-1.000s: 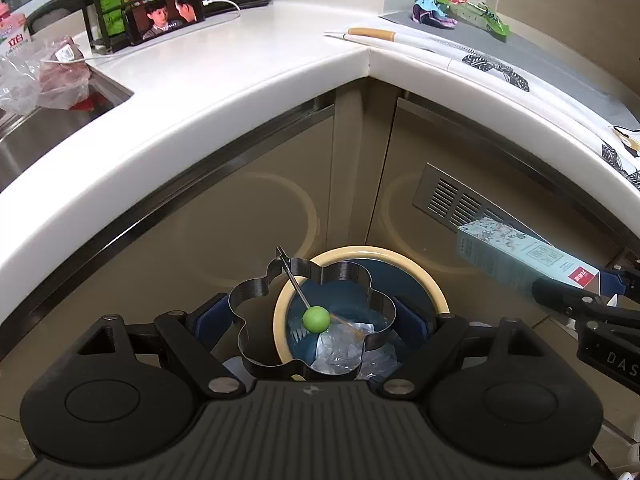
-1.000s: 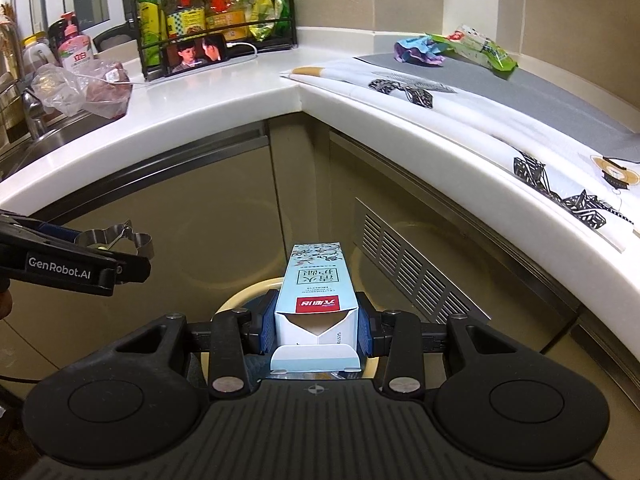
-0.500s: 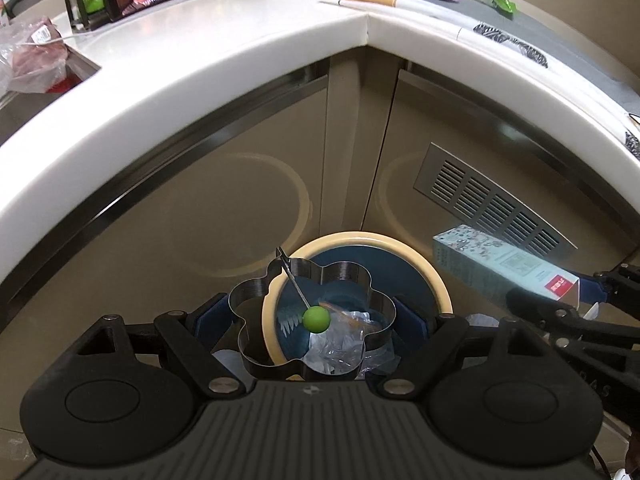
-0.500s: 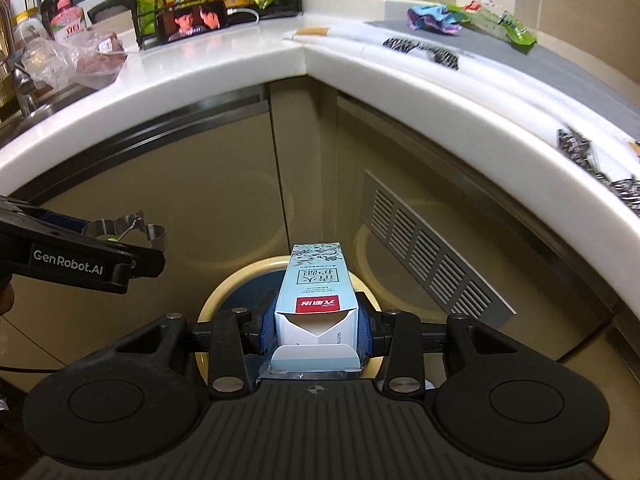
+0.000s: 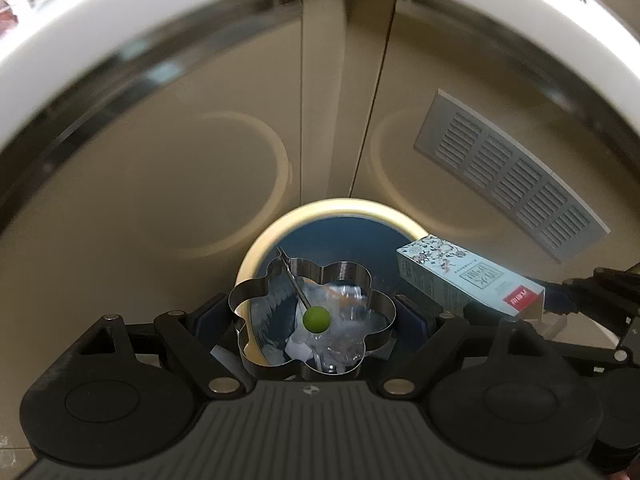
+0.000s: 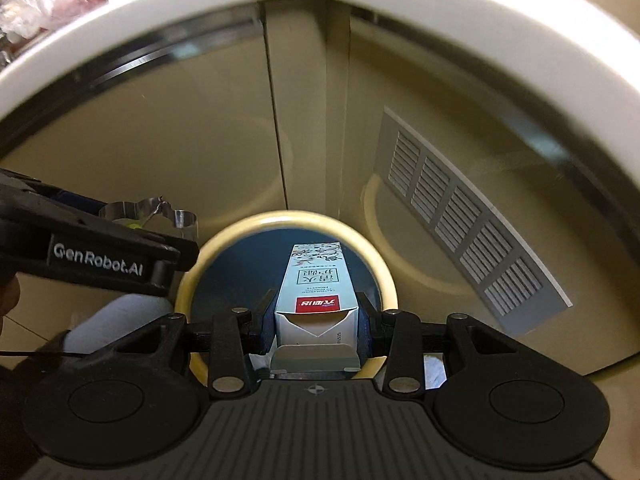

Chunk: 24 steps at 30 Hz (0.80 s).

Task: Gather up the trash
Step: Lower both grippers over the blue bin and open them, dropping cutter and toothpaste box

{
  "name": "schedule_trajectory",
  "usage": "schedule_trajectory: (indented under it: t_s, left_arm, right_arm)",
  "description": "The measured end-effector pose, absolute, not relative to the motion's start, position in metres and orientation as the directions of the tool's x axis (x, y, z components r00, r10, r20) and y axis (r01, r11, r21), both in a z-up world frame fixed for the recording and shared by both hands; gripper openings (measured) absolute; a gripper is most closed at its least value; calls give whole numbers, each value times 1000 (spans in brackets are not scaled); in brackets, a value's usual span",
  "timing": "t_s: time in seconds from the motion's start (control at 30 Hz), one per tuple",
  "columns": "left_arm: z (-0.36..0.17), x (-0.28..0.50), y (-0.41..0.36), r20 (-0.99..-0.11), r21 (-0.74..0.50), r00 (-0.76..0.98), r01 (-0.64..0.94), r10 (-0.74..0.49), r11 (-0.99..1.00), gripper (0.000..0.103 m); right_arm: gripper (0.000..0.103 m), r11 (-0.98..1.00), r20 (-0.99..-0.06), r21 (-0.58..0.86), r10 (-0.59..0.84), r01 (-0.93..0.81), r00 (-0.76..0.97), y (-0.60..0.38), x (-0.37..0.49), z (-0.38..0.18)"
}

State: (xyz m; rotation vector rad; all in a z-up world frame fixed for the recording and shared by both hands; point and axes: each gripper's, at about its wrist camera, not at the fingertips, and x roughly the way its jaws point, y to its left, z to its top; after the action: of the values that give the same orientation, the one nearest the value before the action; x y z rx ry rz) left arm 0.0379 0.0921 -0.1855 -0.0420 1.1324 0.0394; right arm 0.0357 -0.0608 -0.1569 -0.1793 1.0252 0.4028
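Shiny metal ring mould (image 5: 312, 320), matt cardboard box (image 6: 316, 284).

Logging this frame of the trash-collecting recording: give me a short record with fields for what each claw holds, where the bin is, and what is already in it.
left claw: shut on a flower-shaped metal mould with a green-tipped pick across it
right claw: shut on a pale blue carton, open flap facing the camera
bin: round, cream rim, blue liner, on the floor in the cabinet corner
position: both items are over the bin's opening
bin contents: crumpled clear plastic, seen through the mould
release: not yet done
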Motion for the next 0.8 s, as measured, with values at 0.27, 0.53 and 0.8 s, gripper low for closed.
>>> schedule_trajectory:
  t_s: [0.27, 0.53, 0.8]
  left_arm:
    - [-215, 56, 93, -929, -2, 370, -50, 17, 999, 89]
    - [-239, 69, 96, -946, 18, 321, -62, 37, 998, 89]
    - [-273, 86, 94, -969, 48, 241, -52, 59, 998, 89]
  right_arm:
    - [41, 913, -883, 29, 214, -406, 419, -51, 49, -178]
    - [41, 922, -907, -7, 157, -387, 391, -44, 61, -194]
    - [41, 928, -929, -34, 108, -371, 355, -38, 75, -213]
